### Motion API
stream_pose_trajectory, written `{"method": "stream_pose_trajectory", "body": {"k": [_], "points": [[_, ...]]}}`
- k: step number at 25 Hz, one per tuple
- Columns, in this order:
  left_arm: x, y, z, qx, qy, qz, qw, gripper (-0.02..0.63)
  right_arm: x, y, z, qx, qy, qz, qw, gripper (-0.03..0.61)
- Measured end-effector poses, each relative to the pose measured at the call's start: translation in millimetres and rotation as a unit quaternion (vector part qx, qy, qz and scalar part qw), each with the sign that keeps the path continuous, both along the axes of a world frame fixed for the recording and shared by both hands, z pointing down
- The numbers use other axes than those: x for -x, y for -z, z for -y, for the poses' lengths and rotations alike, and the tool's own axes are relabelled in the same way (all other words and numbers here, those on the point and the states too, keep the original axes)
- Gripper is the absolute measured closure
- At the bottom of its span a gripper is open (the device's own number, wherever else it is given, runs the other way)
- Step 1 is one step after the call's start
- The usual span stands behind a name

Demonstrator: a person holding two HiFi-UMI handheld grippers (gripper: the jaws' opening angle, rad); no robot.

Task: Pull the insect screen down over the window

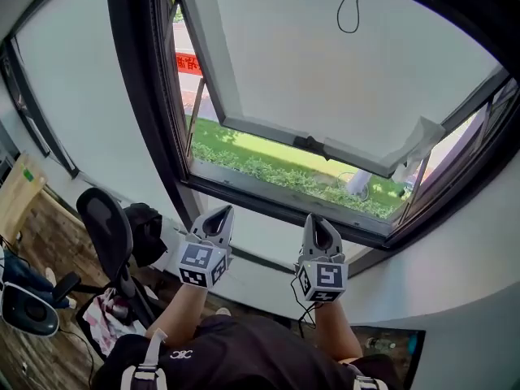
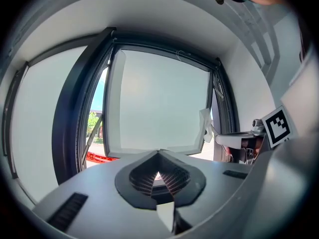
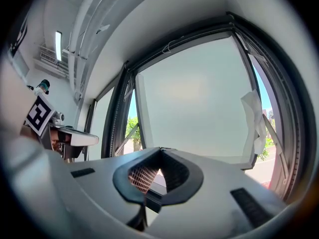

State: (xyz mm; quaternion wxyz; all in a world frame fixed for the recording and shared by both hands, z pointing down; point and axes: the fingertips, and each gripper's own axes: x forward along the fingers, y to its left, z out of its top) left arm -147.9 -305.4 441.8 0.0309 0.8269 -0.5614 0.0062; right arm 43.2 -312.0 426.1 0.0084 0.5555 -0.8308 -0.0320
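Black office chair (image 1: 106, 227) stands on wooden floor (image 1: 50, 249).

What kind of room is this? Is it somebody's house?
Probably an office or workroom, though I can't be sure. A black swivel office chair stands on a wooden floor, and a big dark-framed window is swung open onto grass outside.

I count two grippers in my hands, the left gripper (image 1: 219, 212) and the right gripper (image 1: 316, 219). Two marker cubes: one marker cube (image 1: 201, 264) on the left, another marker cube (image 1: 322, 280) on the right. I see one window sash (image 1: 325, 63), one black handle (image 1: 309, 145), one looped cord (image 1: 349, 10), one white rag (image 1: 422, 132) and one office chair (image 1: 106, 222).
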Motion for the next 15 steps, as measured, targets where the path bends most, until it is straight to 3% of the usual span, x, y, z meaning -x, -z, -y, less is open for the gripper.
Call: {"method": "stream_pose_trajectory", "body": {"k": [8,15], "points": [[1,8,44,-0.013,-0.047,0.012,0.9987,0.612,-22,1,12,-0.006,-0.062,0.012,0.998,0.577],[-27,8,63,-0.017,-0.084,0.022,0.9961,0.612,-48,5,16,-0.015,-0.101,0.017,0.995,0.577]]}}
